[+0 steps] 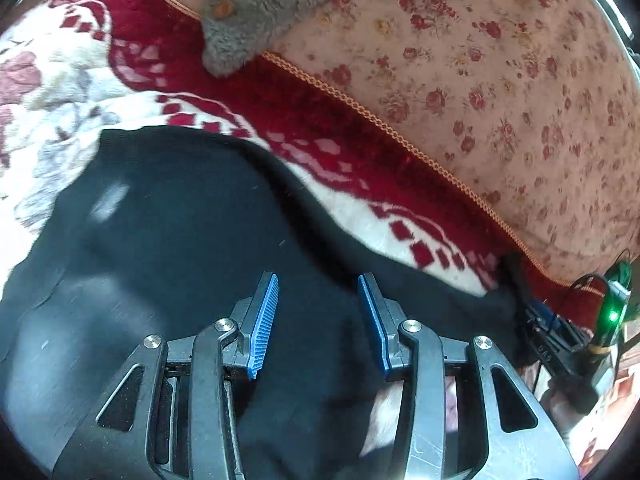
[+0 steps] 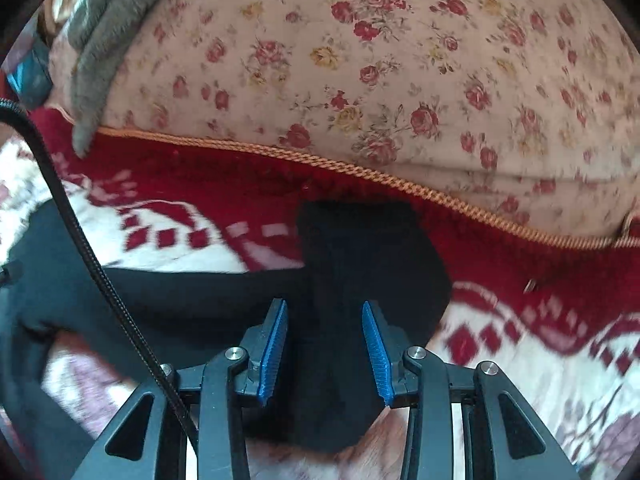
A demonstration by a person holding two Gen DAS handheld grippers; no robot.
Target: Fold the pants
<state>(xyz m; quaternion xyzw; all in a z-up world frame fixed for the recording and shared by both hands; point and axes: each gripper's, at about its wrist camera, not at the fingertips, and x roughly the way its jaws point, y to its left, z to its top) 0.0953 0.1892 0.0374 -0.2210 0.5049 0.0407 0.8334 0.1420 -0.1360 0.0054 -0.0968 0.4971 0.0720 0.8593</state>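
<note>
Black pants (image 1: 180,240) lie spread on a red and white patterned blanket (image 1: 60,80). My left gripper (image 1: 318,280) hangs over their broad part, pointing steeply down. Its blue pads (image 1: 264,320) stand apart with their ribbed faces bare, and the cloth lies under them. In the right wrist view a narrow end of the pants (image 2: 360,248) reaches toward the blanket's red border. My right gripper (image 2: 324,304) is open astride this end. The black cloth runs between its pads (image 2: 376,348), which do not press on it.
A floral quilt or pillow (image 1: 500,80) (image 2: 360,60) bulges behind the blanket's orange braided edge (image 2: 440,196). A grey fleece cloth (image 1: 248,12) (image 2: 100,60) hangs over it. A black device with a green light (image 1: 612,316) sits at the right. A black cable (image 2: 80,240) crosses the left of the right wrist view.
</note>
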